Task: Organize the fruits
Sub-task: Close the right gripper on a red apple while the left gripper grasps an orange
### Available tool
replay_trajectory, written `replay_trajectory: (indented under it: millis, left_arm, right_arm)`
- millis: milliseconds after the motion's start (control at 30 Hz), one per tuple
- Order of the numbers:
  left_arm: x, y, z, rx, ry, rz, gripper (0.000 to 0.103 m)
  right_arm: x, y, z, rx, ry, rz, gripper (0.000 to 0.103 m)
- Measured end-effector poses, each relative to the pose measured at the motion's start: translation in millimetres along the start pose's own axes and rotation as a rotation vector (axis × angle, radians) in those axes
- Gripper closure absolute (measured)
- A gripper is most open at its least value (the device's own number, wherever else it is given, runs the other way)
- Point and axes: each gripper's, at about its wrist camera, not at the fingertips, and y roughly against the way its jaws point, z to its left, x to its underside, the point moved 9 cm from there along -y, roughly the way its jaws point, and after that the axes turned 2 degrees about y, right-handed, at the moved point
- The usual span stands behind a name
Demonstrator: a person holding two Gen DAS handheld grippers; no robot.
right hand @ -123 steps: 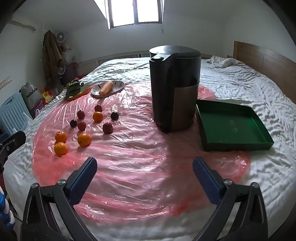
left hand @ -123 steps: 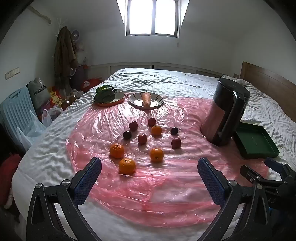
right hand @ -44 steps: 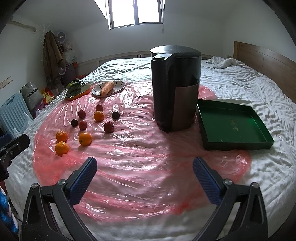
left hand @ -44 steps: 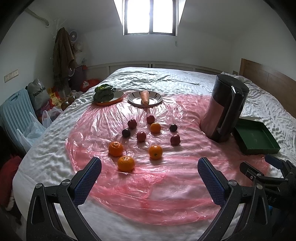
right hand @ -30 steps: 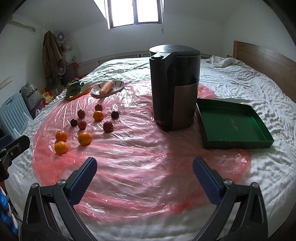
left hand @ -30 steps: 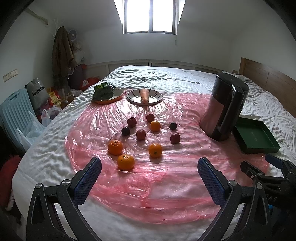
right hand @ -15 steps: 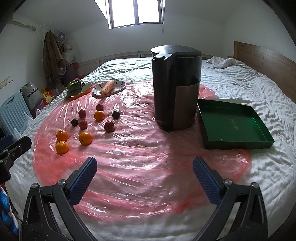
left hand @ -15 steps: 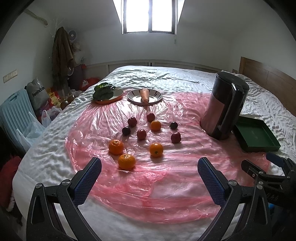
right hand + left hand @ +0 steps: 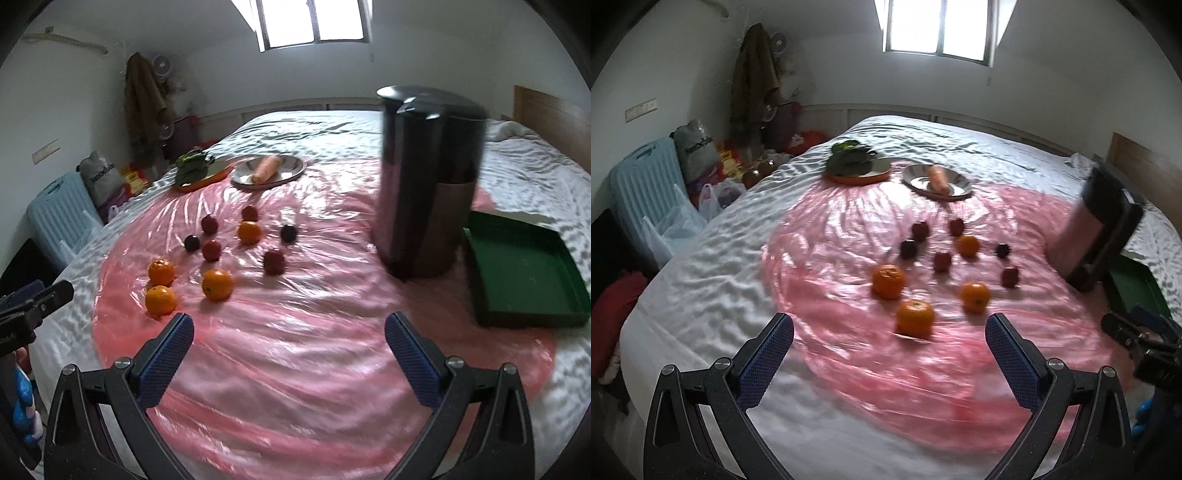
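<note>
Several oranges, the nearest one (image 9: 914, 318) and another (image 9: 218, 283), lie with several small dark red fruits (image 9: 942, 260) (image 9: 274, 261) on a pink plastic sheet (image 9: 849, 354) spread over a white bed. My left gripper (image 9: 889, 354) is open and empty, just short of the nearest orange. My right gripper (image 9: 289, 350) is open and empty above the sheet, to the right of the fruits. An empty green tray (image 9: 524, 269) sits at the right.
A tall dark kettle (image 9: 428, 177) stands between the fruits and the tray. A metal plate with a carrot (image 9: 937, 181) and an orange plate with greens (image 9: 857, 166) sit at the back. Bags and a blue case (image 9: 646, 195) stand left of the bed.
Both grippers have moved forward and swung left toward the fruits, which now look larger and nearer. The views are blurred by motion. Jaws stay open.
</note>
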Motion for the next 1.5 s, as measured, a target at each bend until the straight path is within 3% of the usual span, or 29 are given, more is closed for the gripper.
replay_trajectory:
  millis: [233, 400, 767, 833, 1133, 1500]
  left_arm:
    - [5.9, -37.5, 13.4, -0.01, 0.015, 0.075, 0.004]
    - [11.7, -72.9, -3.8, 0.017, -0.008, 0.146, 0.022]
    - [23.6, -124.7, -21.5, 0.032, -0.009, 0.234, 0.044]
    - [23.9, -128.4, -23.0, 0.036, -0.007, 0.235, 0.044]
    - [23.6, -138.3, -29.0, 0.065, -0.003, 0.237, 0.044]
    - [29.9, -144.2, -34.7, 0.095, 0.01, 0.248, 0.044]
  right_arm:
    - [-11.6, -55.5, 16.2, -0.092, 0.0, 0.076, 0.0]
    - [-20.3, -93.1, 21.1, -0.111, 0.01, 0.116, 0.0]
    - [-28.4, -164.5, 15.9, -0.132, 0.016, 0.219, 0.0]
    - [-29.9, -173.6, 14.2, -0.137, 0.014, 0.227, 0.0]
    - [-30.7, -191.8, 14.9, -0.163, 0.033, 0.249, 0.02]
    - [-24.8, -198.9, 25.1, -0.16, 0.086, 0.26, 0.021]
